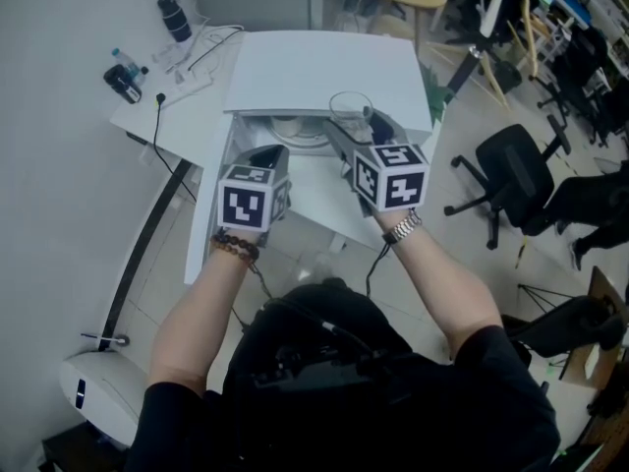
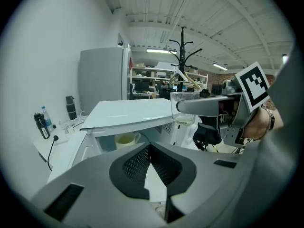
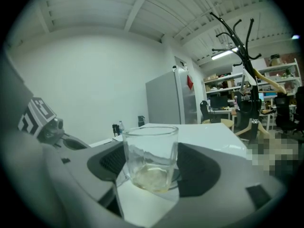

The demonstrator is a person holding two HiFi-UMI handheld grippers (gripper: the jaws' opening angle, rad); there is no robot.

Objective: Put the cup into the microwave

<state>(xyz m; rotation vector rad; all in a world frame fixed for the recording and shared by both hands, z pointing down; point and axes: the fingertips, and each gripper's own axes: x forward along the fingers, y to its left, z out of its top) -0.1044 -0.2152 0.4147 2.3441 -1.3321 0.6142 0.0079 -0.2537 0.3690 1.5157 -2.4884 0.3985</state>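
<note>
A clear glass cup [image 1: 351,112] with a little pale liquid in its bottom sits between the jaws of my right gripper [image 1: 354,126], which is shut on it. The cup hangs just in front of the white microwave [image 1: 324,72], at the right of its opening. In the right gripper view the cup [image 3: 151,158] stands upright in the gripper [image 3: 151,161]. The microwave's door [image 1: 208,200] is swung open to the left. My left gripper [image 1: 265,155] hovers beside that door, shut with nothing in it [image 2: 151,146]. A cream mug [image 2: 126,139] stands inside the microwave.
On the white table [image 1: 187,101] left of the microwave are a black tumbler [image 1: 175,18], a small bottle [image 1: 126,64] and cables. A black office chair [image 1: 511,175] stands on the right. A white device [image 1: 98,391] sits on the floor at lower left.
</note>
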